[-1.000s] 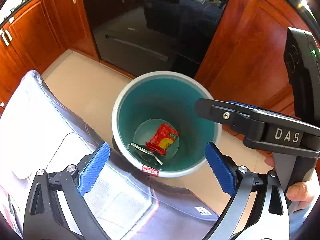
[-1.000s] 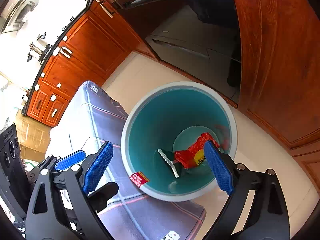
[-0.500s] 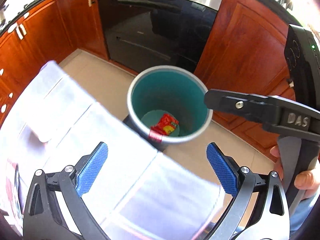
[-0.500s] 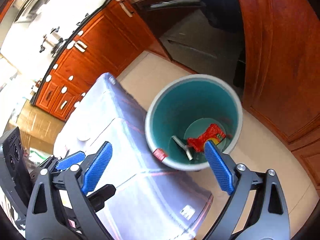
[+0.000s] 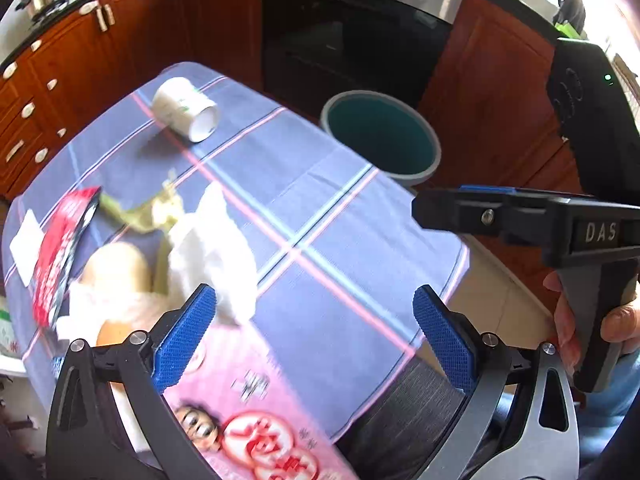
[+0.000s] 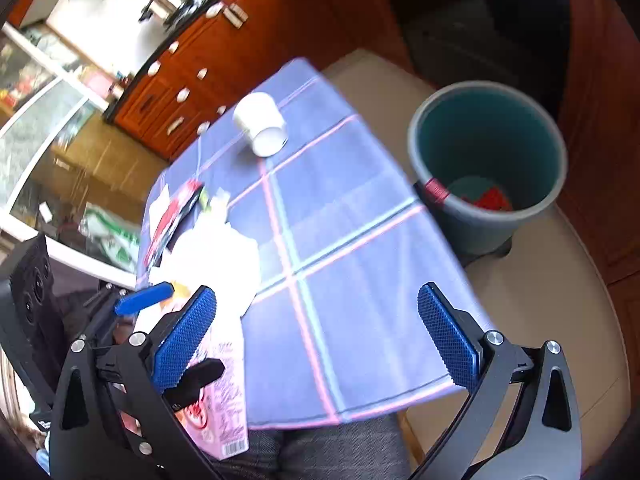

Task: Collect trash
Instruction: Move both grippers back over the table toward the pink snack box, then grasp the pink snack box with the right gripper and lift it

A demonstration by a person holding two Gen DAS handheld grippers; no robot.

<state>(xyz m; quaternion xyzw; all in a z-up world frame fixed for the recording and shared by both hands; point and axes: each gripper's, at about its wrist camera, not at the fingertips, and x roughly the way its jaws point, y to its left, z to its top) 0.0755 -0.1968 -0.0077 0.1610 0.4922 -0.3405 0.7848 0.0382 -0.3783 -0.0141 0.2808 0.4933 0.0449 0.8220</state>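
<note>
Red wrapper dropped in the bin, we are swinging both empty, wide-jawed grippers back beside it toward the table's remaining litter.

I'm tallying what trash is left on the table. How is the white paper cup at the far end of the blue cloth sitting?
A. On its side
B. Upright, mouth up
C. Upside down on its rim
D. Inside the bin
A: the white paper cup lies on its side on the blue cloth, its open mouth facing sideways, apart from the bin.
</note>
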